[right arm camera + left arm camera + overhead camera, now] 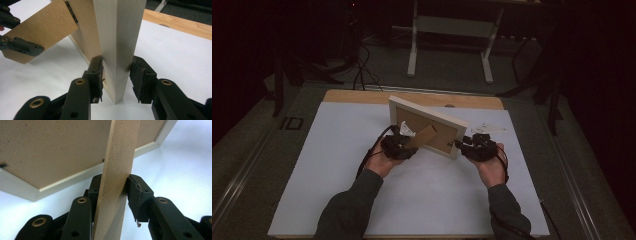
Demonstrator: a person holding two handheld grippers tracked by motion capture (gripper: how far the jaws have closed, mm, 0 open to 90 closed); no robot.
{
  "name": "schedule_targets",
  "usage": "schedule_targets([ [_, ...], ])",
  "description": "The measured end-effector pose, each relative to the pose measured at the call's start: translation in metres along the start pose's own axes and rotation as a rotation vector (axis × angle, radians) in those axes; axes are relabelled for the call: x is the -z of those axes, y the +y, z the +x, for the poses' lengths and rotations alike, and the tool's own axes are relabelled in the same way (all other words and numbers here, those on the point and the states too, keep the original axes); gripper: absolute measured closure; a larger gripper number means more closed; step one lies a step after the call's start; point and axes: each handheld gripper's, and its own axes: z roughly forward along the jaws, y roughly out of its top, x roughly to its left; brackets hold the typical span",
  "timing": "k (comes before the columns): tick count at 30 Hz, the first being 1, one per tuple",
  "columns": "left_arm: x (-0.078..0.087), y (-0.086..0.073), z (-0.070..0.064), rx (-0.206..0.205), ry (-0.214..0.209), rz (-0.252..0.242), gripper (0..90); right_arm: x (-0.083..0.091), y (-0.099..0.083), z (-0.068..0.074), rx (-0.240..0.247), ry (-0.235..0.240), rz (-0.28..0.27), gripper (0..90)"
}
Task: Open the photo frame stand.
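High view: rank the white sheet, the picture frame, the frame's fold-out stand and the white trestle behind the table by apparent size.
1. white sheet
2. white trestle, though it stands farther off
3. picture frame
4. fold-out stand

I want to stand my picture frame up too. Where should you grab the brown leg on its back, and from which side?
Best near the free lower end of the brown leg, from the person's side, tongs across its thin flat faces, as the left tongs do. It swings out from the frame, whose pale edge the right tongs hold.
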Motion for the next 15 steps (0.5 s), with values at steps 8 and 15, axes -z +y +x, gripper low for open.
schedule_targets([
  [8,0.0013,-0.0040,-0.0017,0.007,-0.011,-0.012,67.0,0.0076,-0.0017,0.0000,0.000,0.015,-0.017,65.7],
  [15,0.0024,-0.0057,-0.0032,0.008,-0.018,-0.017,67.3,0.0084,-0.0013,-0.0014,0.003,0.025,-0.018,66.2],
])
